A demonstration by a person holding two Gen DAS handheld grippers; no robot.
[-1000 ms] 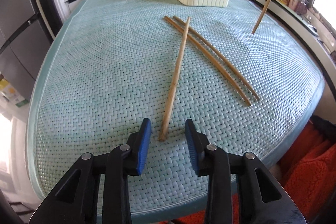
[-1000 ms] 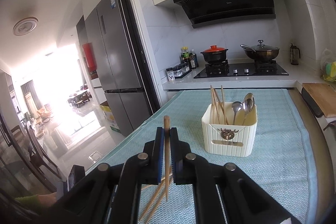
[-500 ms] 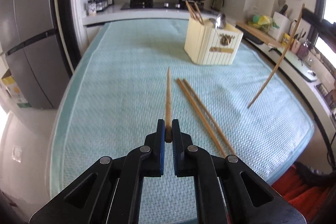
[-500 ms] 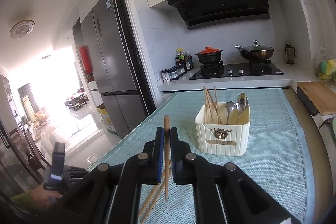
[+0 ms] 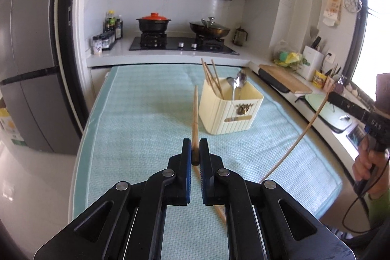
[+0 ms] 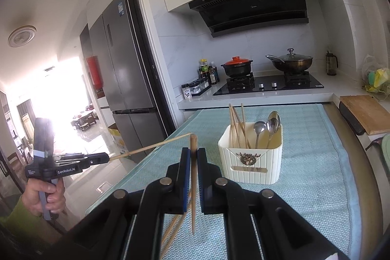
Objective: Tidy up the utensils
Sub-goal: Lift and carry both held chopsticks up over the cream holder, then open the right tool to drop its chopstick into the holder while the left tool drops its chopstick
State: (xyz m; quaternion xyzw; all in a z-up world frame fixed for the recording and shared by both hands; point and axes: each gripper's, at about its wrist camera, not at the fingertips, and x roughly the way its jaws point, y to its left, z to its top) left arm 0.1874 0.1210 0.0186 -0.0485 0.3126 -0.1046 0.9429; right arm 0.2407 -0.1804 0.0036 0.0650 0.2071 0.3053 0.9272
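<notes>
The left gripper [image 5: 194,150] has its jaws clamped on a chopstick [image 5: 195,113] pointing toward 12 o'clock above the teal-matted surface [image 5: 146,113]. Its own body hides most of the loose chopsticks [image 5: 220,211] lying at 6 o'clock. At 1 o'clock stands the cream holder [image 5: 230,111] with chopsticks and spoons. The right gripper [image 6: 193,157] has its jaws clamped on a second chopstick [image 6: 193,187], held upright; its holder [image 6: 251,157] is also at 1 o'clock.
</notes>
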